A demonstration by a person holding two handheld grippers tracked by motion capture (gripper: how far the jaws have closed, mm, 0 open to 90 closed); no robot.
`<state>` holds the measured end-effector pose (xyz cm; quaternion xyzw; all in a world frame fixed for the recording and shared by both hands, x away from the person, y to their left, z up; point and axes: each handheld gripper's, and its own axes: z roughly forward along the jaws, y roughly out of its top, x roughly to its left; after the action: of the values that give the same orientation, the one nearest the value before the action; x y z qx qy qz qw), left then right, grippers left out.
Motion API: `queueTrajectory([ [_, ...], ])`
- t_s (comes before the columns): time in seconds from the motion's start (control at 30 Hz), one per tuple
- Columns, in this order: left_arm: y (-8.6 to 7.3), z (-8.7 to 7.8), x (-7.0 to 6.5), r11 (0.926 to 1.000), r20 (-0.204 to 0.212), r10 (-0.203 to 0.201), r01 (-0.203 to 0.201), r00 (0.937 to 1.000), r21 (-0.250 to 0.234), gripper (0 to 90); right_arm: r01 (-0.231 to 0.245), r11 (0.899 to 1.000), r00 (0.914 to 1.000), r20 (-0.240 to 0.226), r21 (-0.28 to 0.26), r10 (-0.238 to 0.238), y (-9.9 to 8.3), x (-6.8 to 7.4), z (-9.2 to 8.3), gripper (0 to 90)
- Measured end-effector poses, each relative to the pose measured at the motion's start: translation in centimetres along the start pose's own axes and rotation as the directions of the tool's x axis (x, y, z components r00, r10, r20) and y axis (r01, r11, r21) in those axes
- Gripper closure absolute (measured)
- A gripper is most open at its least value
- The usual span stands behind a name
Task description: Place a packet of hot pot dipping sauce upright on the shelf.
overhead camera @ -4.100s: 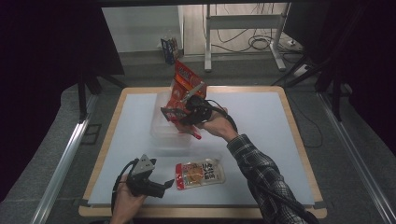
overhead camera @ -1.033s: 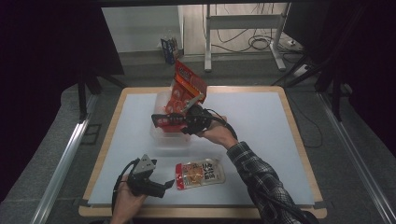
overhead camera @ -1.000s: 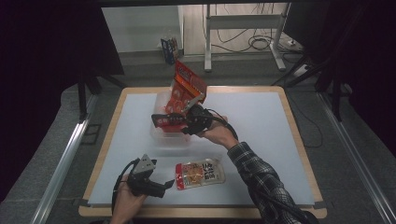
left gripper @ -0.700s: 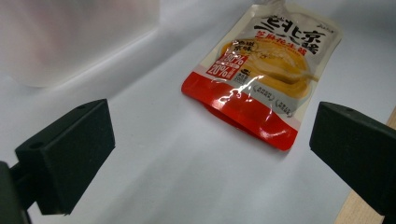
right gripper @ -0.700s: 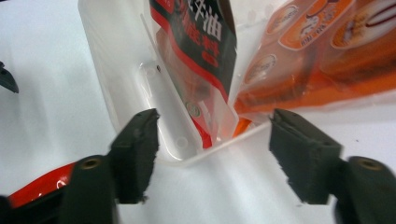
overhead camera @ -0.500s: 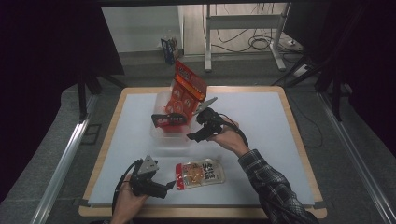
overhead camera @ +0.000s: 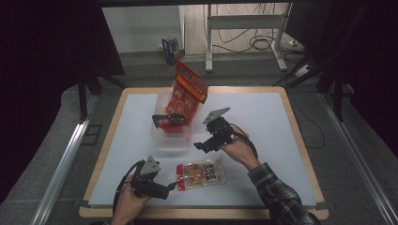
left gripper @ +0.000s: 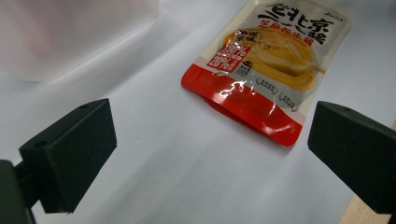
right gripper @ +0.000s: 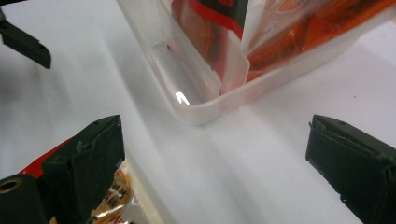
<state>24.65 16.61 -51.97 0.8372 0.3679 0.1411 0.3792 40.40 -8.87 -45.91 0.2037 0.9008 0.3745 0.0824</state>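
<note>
Packing snack packets into a clear plastic bin [overhead camera: 171, 136], by the look of it. Two packets already in the bin: a tall orange-red one [overhead camera: 187, 91] leaning up at the far end, and a darker, smaller one [overhead camera: 170, 120] propped just in front of it.

Next in line, a flat yellow-and-red snack pouch [overhead camera: 202, 173], lying face up on the white table top [overhead camera: 263, 112], near the bin on the person's side and clear of its wall. In the left gripper view, red sealed end of the pouch [left gripper: 261, 70] pointing toward the camera, printed face glossy, a slight wrinkle across the red band.

Right gripper [overhead camera: 206, 143] just beside the bin's near right corner, jaws having just been opening, now spread wide and empty; in the right gripper view, nothing between the jaws but bare table, bin corner [right gripper: 205, 105] ahead, an edge of the pouch at lower left. Left gripper [overhead camera: 172, 186] resting low by the pouch's left end, jaws likewise released and wide, holding nothing, not touching the pouch.

Likely handling of the pouch: light, soft, floppy, with a slick film surface; apt to sag or slide if pinched mid-face, and contents possibly crushable. Best hold probably on a flat sealed edge, the red end nearest the left gripper, pinched firmly across the seam, then lifted and tipped upright into the bin's free near section.
</note>
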Motion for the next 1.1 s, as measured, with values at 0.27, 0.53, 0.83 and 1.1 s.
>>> queueTrajectory([
  [0.27, -0.3, 0.3, 0.1, 0.9995, -0.005, 0.029, -0.029, 0.9996, -0.010, 0.8, -0.043, 0.999, 0.9991, -0.001, -0.030, 0.043, -2.0, 0.5, -1.1, 0.2],
  [0.53, -0.5, 0.5, 0.3, 0.9984, 0.006, 0.024, -0.024, 0.9997, -0.051, 0.9, -0.061, 0.997, 0.9980, 0.012, -0.037, 0.062, -3.9, 0.9, -1.9, 0.0],
  [0.83, -0.2, 0.7, -0.1, 0.9997, -0.007, 0.021, -0.021, 0.9998, -0.015, 0.0, -0.056, 0.998, 0.9978, 0.034, -0.018, 0.057, -5.6, 1.2, -2.7, 0.0],
  [1.1, 0.4, 0.9, -0.7, 0.9989, -0.008, 0.043, -0.043, 0.9990, 0.017, 2.2, -0.062, 0.998, 0.9972, 0.040, -0.030, 0.063, -7.0, 2.0, -3.7, 0.0],
])
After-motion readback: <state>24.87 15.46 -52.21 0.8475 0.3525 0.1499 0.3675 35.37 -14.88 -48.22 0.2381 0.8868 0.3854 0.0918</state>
